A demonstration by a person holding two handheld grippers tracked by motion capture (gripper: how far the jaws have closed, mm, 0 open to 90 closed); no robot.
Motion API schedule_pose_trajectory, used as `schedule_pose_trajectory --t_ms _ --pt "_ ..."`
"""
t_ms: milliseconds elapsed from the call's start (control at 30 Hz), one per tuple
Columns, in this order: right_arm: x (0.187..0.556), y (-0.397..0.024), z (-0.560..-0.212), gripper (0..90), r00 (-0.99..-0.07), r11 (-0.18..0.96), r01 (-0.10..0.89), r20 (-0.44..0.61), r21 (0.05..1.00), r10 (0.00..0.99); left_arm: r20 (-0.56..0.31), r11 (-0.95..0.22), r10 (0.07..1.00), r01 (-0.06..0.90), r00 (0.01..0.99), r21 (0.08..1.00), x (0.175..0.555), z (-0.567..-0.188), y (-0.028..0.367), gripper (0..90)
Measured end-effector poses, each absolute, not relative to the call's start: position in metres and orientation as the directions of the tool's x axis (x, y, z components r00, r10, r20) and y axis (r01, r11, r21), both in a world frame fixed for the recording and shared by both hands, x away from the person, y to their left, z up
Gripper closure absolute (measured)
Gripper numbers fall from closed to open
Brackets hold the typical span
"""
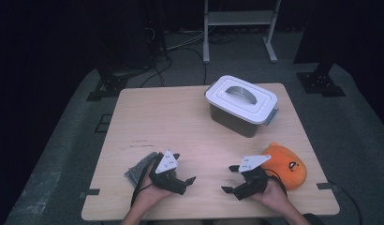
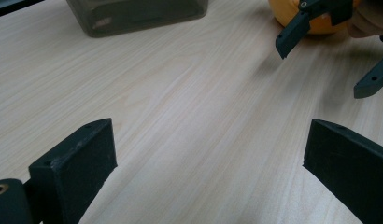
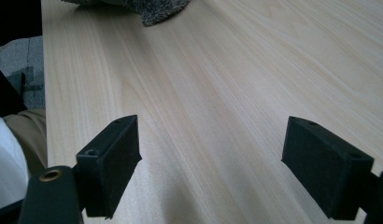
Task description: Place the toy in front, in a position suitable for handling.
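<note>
Overhead forward-down; two low gripper views across table [image 1: 195,131]

Lab or recording studio, not home. Dark surroundings, black backdrop around lone light-wood table [image 1: 180,117]. Grey carpet floor [image 1: 63,154] with tape marks. Black stand bases [image 1: 320,80] flank table both sides; cables [image 1: 180,47] trail across floor. White metal rack frame [image 1: 239,21] behind. Grey three-cornered plate [image 1: 166,161] tops each hand-held gripper.

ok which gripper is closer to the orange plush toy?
Right. The right gripper sits just beside the orange plush toy, its hand against the toy's near-left side. The left gripper is farther left across the bare table, next to the grey cloth.
</note>
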State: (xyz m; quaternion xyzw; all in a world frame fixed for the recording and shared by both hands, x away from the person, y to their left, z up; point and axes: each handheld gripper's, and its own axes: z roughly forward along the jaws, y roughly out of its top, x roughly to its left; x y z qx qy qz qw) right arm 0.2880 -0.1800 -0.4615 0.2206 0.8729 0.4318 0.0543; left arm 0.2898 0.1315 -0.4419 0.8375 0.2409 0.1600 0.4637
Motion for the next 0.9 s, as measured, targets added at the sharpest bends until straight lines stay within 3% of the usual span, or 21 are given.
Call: schedule_pose_trajectory --t_ms 367,900 --pt "0.289 -0.185 -0.457 18.0 -0.885 0.492 0.351 0.11 0.797 0.453 0.034 -0.442 0.549 0.255 0.835 0.86 0.29 -0.44 0.134 1.6" --pt "0.284 -0.188 -0.424 18.0 -0.901 0.489 0.309 0.086 0.816 0.426 0.044 -0.441 0.544 0.241 0.838 0.864 0.288 -0.439 0.134 1.6"
